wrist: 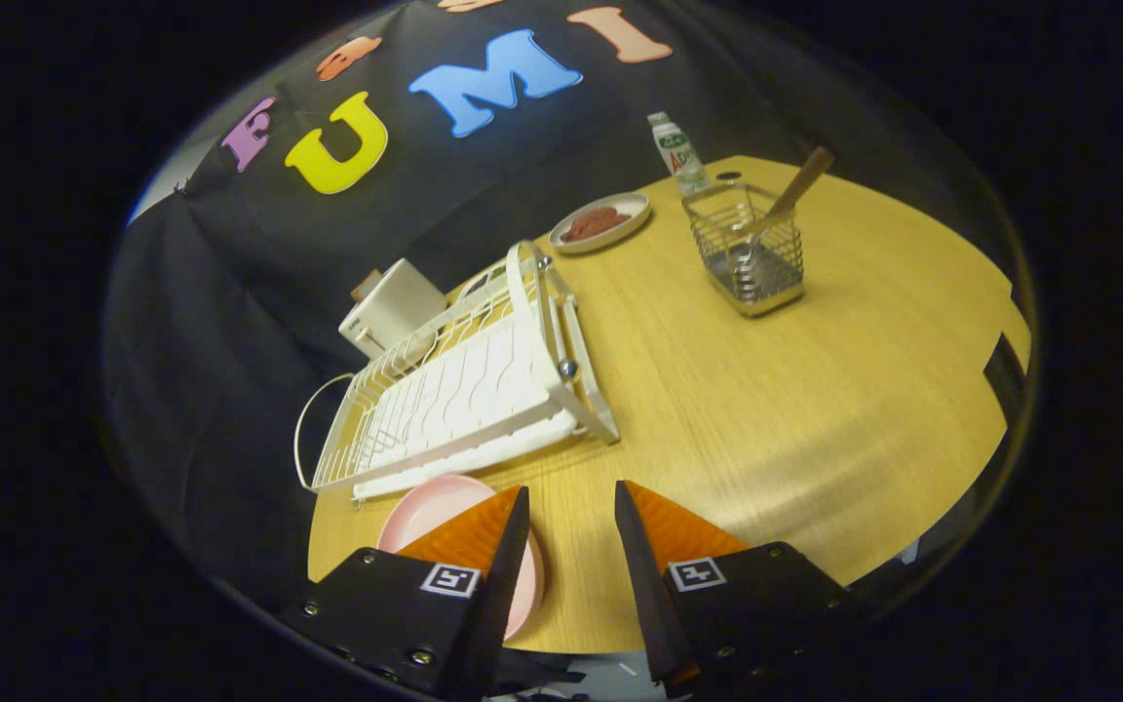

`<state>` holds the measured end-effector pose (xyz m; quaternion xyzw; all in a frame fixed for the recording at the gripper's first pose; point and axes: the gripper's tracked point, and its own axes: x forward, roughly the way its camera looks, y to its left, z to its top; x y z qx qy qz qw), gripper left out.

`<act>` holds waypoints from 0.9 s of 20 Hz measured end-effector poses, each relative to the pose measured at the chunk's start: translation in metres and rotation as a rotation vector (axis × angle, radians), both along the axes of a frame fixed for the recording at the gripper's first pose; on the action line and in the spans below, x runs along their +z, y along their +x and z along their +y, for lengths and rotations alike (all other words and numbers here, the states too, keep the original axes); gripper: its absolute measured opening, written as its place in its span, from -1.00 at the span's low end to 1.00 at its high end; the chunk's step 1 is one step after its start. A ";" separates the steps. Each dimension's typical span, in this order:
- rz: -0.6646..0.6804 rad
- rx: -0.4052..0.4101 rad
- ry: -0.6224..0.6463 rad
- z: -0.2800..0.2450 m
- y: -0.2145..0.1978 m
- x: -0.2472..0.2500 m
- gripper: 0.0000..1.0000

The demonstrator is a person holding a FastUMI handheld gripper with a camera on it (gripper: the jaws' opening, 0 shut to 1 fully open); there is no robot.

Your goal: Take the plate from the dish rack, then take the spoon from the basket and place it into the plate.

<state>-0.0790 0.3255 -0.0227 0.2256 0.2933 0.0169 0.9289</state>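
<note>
Hovering open and empty, the hand-held gripper [571, 507] has the pink plate [425, 509] under its left finger, out of the dish rack [464, 390]. At one o'clock the spoon [784, 210] leans in a wire basket [747, 255] that a clumsy pull could tip. Pale wooden surface [815, 409], black cloth wall.

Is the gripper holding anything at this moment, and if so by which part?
Nothing is held. The gripper is open with bare table between its fingers; the pink plate lies under the left finger, ungripped.
</note>
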 end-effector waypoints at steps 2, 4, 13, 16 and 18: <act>-0.060 -0.080 -0.043 -0.032 0.018 0.019 0.12; -0.095 -0.162 -0.054 -0.060 0.035 0.031 0.12; -0.126 -0.510 0.009 -0.163 0.093 0.032 0.12; -0.117 -0.573 0.007 -0.184 0.106 0.028 0.12; -0.114 -0.601 0.008 -0.194 0.115 0.026 0.12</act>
